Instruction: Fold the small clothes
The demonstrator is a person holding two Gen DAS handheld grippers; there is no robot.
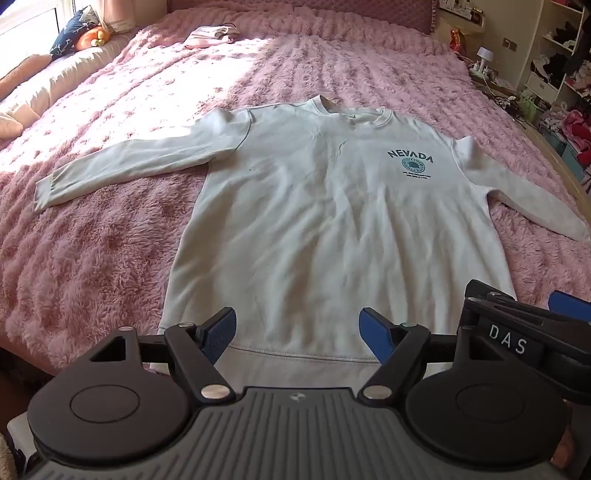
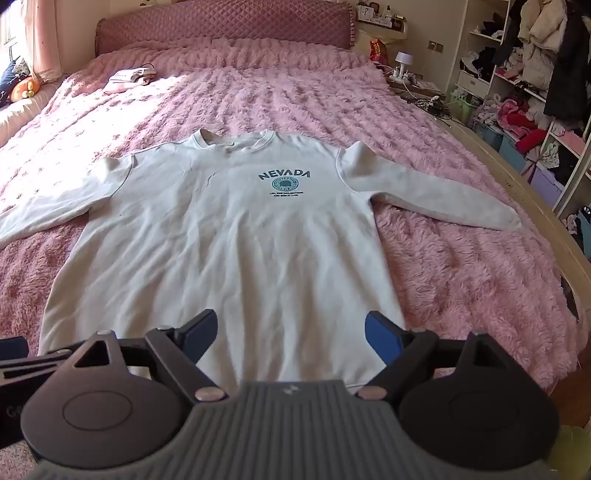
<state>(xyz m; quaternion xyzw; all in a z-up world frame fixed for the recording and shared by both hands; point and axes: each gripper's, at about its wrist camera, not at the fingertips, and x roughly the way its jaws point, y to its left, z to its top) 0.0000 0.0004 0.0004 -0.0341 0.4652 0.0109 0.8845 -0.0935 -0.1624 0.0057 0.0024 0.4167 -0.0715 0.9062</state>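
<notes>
At the bottom of the left wrist view, the left tongs [image 1: 297, 338] are standing spread wide with nothing between their blue pads, hovering over the ribbed hem of the pale cream long-sleeved sweatshirt with a teal "NEVADA" print [image 1: 317, 221]; the right tongs [image 2: 290, 334] are sitting likewise spread and empty at the bottom of the right wrist view, and part of them is showing at the lower right edge of the left view, just beside the left pair. The sweatshirt is lying flat and face up in the middle of both frames on the fluffy pink bed cover [image 1: 110, 258], hem nearest the cameras, collar pointing toward the top, sleeves stretching out to left and right. Folding is apparently not yet begun. From here, the risk is that a pad could be catching the shaggy pile of the cover along with the hem, dragging both up together; pinching only the top layer would be leaving the back panel behind and wrinkling the fold. The right sleeve is reaching near the wooden bed edge [image 2: 535, 206] at the right of the frame, so a careless tug might be sliding it off. Farther up, a small folded pinkish garment [image 1: 212, 36] is resting near the upper left, well apart.
</notes>
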